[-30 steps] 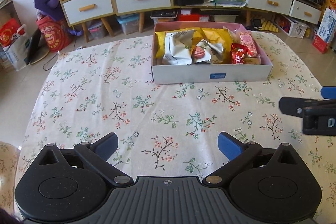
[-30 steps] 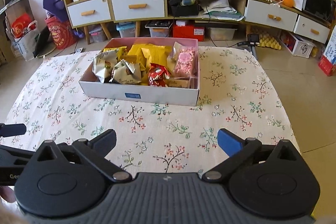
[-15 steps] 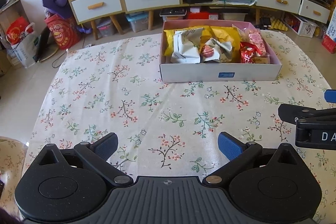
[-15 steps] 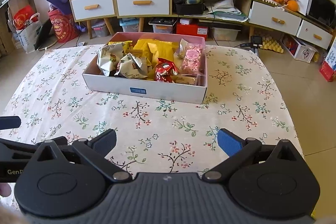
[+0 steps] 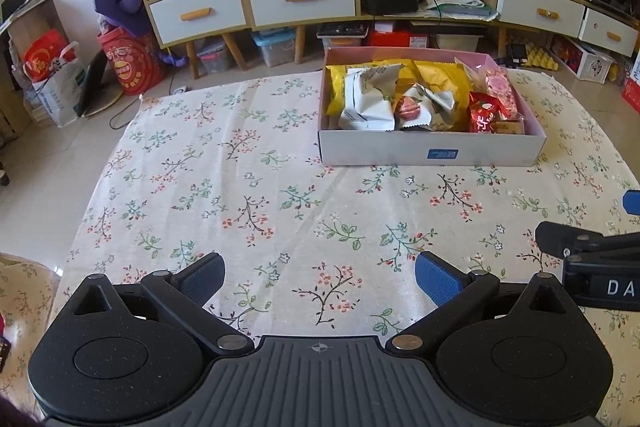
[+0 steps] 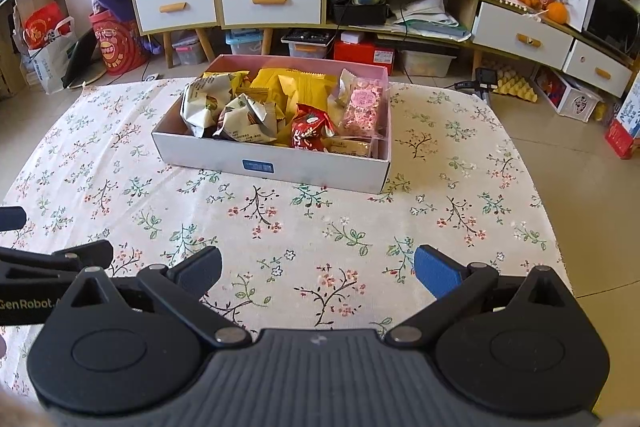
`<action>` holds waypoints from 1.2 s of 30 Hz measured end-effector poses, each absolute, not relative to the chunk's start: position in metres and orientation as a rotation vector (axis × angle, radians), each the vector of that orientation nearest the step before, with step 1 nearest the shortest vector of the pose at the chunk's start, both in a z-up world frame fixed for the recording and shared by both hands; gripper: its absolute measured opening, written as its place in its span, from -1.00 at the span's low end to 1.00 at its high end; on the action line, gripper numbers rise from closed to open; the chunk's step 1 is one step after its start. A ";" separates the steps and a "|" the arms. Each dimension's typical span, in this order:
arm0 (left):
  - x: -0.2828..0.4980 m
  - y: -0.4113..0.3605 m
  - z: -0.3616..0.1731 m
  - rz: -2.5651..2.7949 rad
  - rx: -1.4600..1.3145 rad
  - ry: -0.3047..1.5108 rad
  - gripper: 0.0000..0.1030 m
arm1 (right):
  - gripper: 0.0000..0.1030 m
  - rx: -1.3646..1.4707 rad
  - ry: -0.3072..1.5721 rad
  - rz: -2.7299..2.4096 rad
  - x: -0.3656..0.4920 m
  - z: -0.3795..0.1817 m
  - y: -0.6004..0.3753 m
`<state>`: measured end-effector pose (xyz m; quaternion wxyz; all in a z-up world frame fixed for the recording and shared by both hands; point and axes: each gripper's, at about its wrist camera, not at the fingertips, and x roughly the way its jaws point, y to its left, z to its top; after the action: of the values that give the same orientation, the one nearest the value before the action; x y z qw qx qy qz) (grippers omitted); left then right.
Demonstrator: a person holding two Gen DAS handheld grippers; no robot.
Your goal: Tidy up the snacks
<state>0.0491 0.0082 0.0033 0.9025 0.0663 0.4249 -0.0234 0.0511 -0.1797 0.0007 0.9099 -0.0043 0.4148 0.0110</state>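
So, both grippers are held wide apart with nothing between the pads: the left gripper (image 5: 320, 277) and right gripper (image 6: 318, 273) are hovered over the floral tablecloth (image 5: 240, 187). The snacks (image 6: 280, 111) are all piled inside the open box (image 6: 276, 167), which is parked well ahead of both grippers.

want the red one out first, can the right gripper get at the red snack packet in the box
Probably yes: the right gripper is open, bare tablecloth lies between, and the red snack packet sits uncovered near the box's front wall.
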 end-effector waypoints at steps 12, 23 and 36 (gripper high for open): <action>0.050 0.009 0.004 -0.046 0.132 0.879 0.98 | 0.99 -0.023 0.868 0.025 0.052 -0.002 -0.177; 0.050 0.009 0.003 -0.046 0.133 0.879 0.98 | 0.99 -0.022 0.870 0.027 0.052 -0.002 -0.178; 0.050 0.008 0.004 -0.048 0.135 0.880 0.98 | 0.99 -0.024 0.873 0.031 0.051 -0.004 -0.176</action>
<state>0.0500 0.0082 0.0036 0.9023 0.0652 0.4255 -0.0232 0.0510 -0.1761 -0.0039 0.9061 -0.0115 0.4226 0.0149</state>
